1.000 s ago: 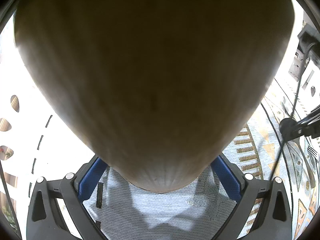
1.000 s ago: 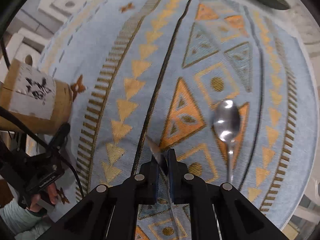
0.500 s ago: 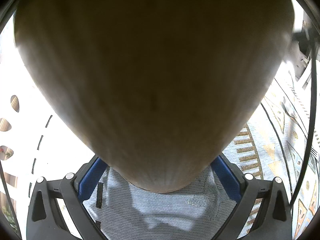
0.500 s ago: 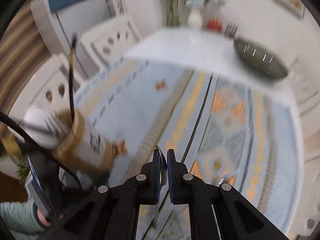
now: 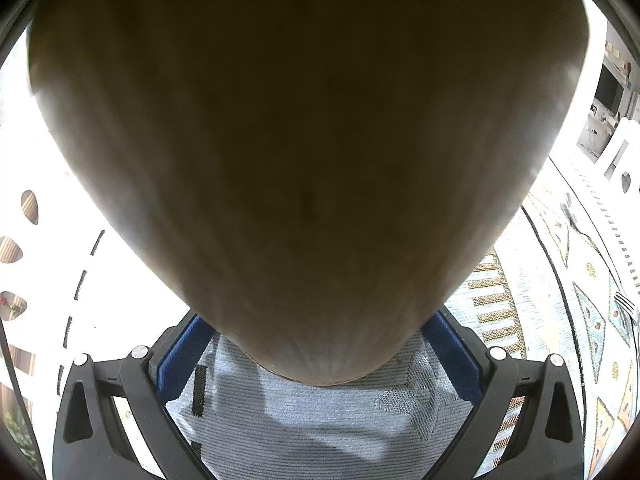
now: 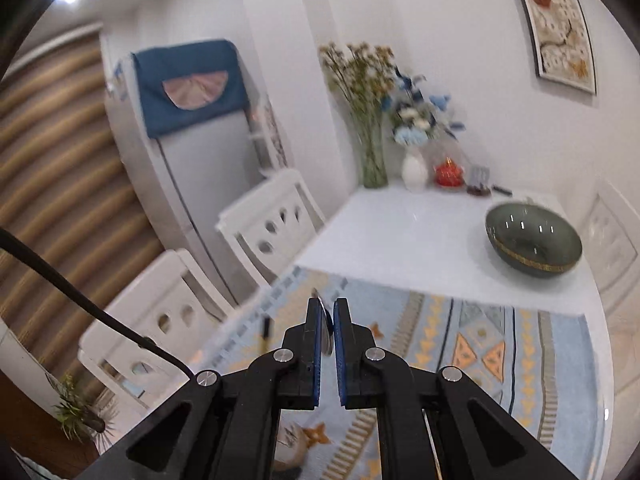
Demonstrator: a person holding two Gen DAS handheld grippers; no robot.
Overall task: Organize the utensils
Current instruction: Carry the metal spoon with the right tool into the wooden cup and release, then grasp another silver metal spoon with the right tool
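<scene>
Left claw [image 5: 320, 356]: clamped around a wooden holder [image 5: 304, 140] standing on the patterned cloth [image 5: 328, 432].
Right claw [image 6: 327, 322]: raised, pinching a metal utensil [image 6: 325, 320].
Counter [image 6: 400, 232]: white; green bowl [image 6: 534, 246], vases.
Room: white chairs [image 6: 276, 216].

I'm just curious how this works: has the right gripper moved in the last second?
Yes. The right gripper has risen and tipped up: its view earlier showed only the patterned cloth close below, now the far wall and green bowl.
</scene>
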